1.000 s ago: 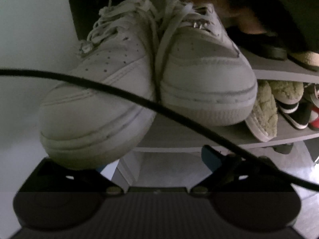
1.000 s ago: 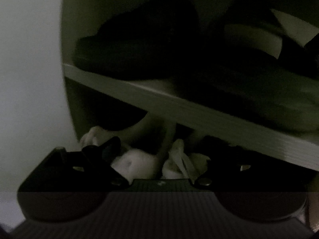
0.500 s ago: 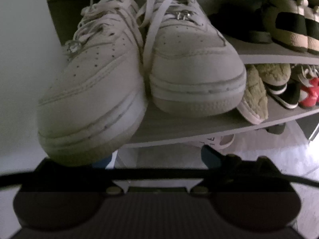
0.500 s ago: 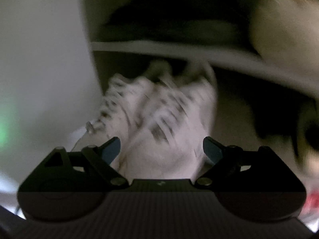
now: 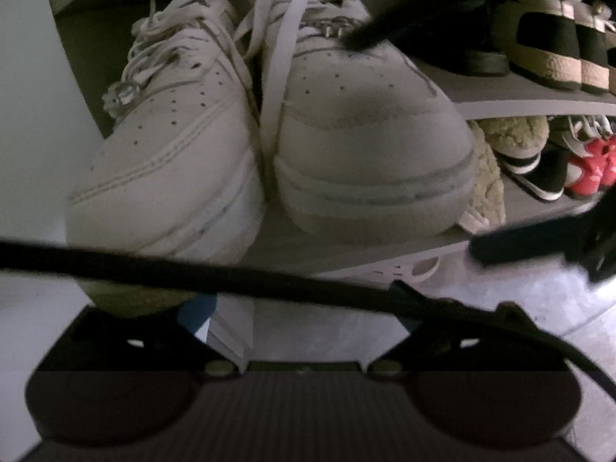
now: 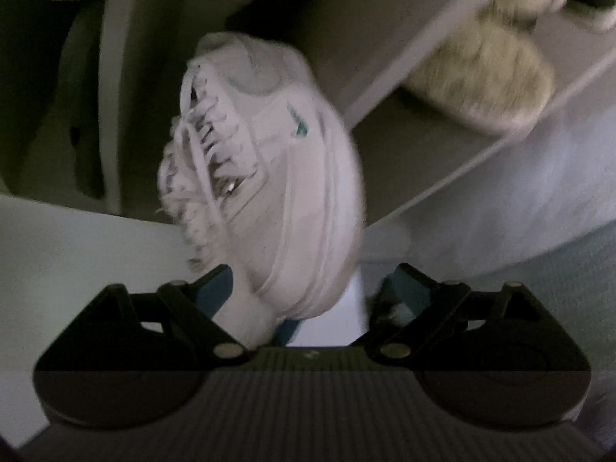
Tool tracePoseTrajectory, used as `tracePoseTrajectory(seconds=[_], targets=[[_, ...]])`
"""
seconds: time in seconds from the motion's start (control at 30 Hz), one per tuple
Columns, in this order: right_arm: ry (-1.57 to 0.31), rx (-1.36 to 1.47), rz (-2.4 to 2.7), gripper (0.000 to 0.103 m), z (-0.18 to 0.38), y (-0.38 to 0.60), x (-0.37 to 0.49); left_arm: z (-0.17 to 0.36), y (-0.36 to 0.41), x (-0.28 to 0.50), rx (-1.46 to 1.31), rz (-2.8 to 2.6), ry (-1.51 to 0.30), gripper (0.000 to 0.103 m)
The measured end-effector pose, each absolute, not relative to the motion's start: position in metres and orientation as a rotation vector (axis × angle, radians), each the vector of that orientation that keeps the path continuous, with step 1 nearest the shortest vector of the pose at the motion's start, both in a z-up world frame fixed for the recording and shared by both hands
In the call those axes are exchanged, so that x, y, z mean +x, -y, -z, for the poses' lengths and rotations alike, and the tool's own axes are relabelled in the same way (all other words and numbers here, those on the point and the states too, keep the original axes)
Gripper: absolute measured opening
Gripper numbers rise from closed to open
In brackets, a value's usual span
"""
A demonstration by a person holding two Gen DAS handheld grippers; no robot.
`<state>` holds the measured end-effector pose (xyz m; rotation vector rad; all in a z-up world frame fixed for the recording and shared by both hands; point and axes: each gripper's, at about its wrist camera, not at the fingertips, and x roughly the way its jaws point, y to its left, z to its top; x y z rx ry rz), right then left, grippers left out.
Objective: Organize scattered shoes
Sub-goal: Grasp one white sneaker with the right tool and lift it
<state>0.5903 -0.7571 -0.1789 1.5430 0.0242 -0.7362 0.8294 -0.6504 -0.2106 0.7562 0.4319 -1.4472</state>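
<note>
Two white leather sneakers (image 5: 269,127), perforated, flat-laced, rubber-soled, sit at the shelf's (image 5: 346,246) front edge, left end. The left gripper (image 5: 304,308) and right gripper (image 6: 312,292) gape wide, empty.

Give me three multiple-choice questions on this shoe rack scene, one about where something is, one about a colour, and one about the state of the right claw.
1. Where do the two white sneakers stand?
A. on the floor
B. on a shelf of the rack
C. in a box

2. What colour is the small logo on the sneaker's side in the right wrist view?
A. teal
B. red
C. yellow

3. How is the right claw?
A. shut on nothing
B. open wide, with the sneaker's toe between its fingers
C. out of view

Answers:
1 B, since their soles rest on the grey board.
2 A, since the mark is blue-green.
3 B, since the fingers stand far apart around the toe.
</note>
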Motion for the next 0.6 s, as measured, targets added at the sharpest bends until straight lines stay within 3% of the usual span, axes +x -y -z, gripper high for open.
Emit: tracePoseTrajectory(seconds=[0.03,0.1,0.6], targets=[[-0.014,1.561,0.729,0.076,0.183,0.755,0.593,0.211,0.652,0.83,0.758,1.447,-0.433,0.096],[0.023,1.578,0.715,0.066,0.187,0.754,0.595,0.21,0.655,0.831,0.761,1.446,-0.438,0.096],[0.067,1.49,0.767,0.065,0.183,0.815,0.617,0.202,0.717,0.845,0.736,1.414,-0.51,0.094]])
